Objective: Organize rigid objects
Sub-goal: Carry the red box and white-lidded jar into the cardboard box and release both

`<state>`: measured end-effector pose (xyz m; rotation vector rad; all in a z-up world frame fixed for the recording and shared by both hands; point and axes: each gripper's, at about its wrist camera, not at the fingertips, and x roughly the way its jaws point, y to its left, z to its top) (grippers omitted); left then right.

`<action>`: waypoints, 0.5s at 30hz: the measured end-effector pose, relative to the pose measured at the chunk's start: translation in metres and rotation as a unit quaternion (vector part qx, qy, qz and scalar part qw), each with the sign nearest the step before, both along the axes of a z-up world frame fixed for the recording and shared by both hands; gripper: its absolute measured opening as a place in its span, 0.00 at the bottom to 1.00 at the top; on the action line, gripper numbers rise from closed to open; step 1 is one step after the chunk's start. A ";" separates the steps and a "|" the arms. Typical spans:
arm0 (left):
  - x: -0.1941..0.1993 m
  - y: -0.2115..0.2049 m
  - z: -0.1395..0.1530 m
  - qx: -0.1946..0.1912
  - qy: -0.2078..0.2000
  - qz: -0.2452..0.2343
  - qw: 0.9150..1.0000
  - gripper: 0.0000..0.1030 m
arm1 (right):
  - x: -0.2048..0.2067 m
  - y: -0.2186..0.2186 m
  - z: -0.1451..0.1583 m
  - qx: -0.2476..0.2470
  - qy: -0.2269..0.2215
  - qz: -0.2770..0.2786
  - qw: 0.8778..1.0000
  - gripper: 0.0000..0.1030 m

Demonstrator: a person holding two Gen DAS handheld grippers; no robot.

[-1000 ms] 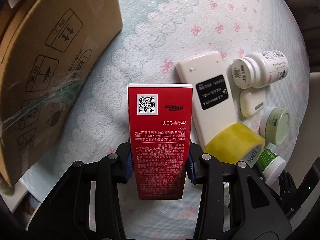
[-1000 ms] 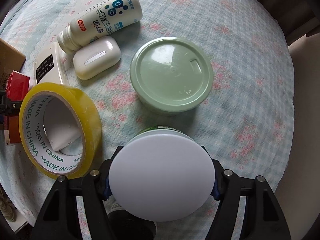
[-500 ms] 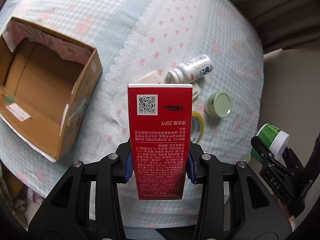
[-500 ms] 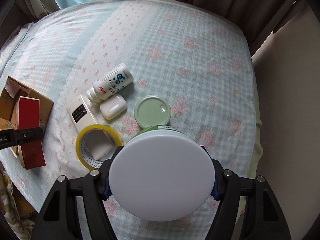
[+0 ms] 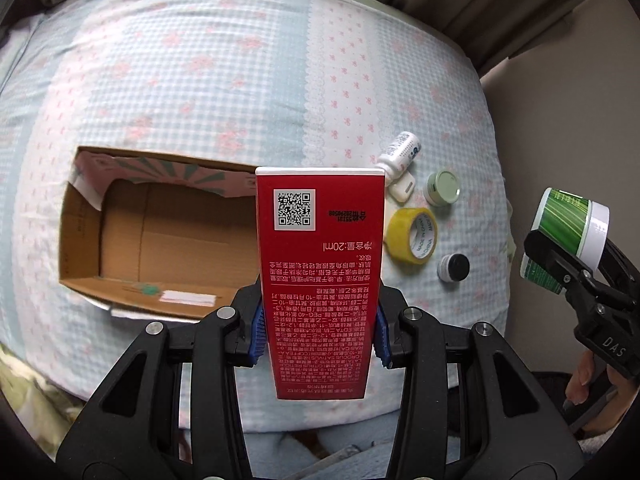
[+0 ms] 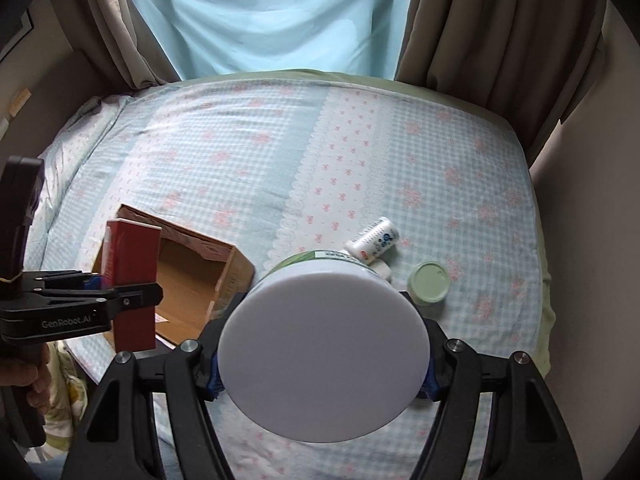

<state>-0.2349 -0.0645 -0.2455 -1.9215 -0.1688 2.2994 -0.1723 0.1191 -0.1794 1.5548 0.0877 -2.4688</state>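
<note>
gripping red box (image 5: 320, 276) and green jar (image 6: 324, 344) aloft.

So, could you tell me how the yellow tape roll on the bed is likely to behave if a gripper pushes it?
The yellow tape roll appears to lie tilted, not flat, so a nudge would probably tip it or set it rolling. It looks stiff, with a hollow core. The soft bedspread should slow any roll.

Soft daylight, no glare; strong fisheye bending in both views.
I see light coming through the pale blue curtain (image 6: 276, 16), leaving faint shadows on the bedspread (image 5: 200, 80). Frame corners go black. The white lid (image 6: 324, 350) nearest my right camera is slightly blurred; the red box (image 5: 320, 276) print reads sharp.
</note>
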 end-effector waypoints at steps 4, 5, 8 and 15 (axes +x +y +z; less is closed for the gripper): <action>0.002 -0.062 0.005 -0.006 -0.002 -0.028 1.000 0.36 | 0.014 -0.058 0.005 -0.011 -0.002 -0.026 1.000 0.65; -0.001 -0.077 0.004 -0.011 -0.003 -0.036 0.999 0.36 | 0.015 -0.073 0.003 -0.016 -0.006 -0.031 0.999 0.65; -0.007 -0.117 -0.001 -0.026 -0.009 -0.054 0.998 0.36 | 0.017 -0.113 -0.005 -0.035 -0.022 -0.050 0.998 0.65; -0.026 -0.182 -0.024 -0.045 -0.020 -0.069 0.996 0.36 | 0.011 -0.179 -0.024 -0.040 -0.060 -0.059 0.996 0.65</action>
